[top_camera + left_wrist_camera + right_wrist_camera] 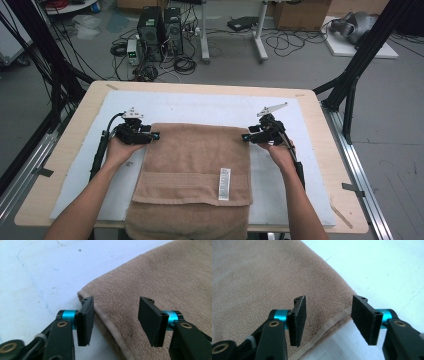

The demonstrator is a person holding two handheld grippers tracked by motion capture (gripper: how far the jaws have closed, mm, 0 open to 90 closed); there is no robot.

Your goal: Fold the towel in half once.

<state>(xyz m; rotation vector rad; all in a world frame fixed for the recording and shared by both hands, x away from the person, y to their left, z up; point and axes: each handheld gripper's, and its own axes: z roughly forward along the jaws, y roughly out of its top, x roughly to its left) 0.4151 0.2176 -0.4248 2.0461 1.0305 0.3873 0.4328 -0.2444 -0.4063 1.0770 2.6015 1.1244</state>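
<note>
Towel (195, 165) lengthwise toward person

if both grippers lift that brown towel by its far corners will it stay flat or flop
The brown towel will probably flop: it already drapes over the table's near edge. Its folded layers may slide apart, and thick terry pile suggests some weight. Both grippers, left and right, stand open.

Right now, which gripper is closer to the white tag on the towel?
Right. The right gripper sits up-right of the tag; the left gripper is across the towel.
</note>
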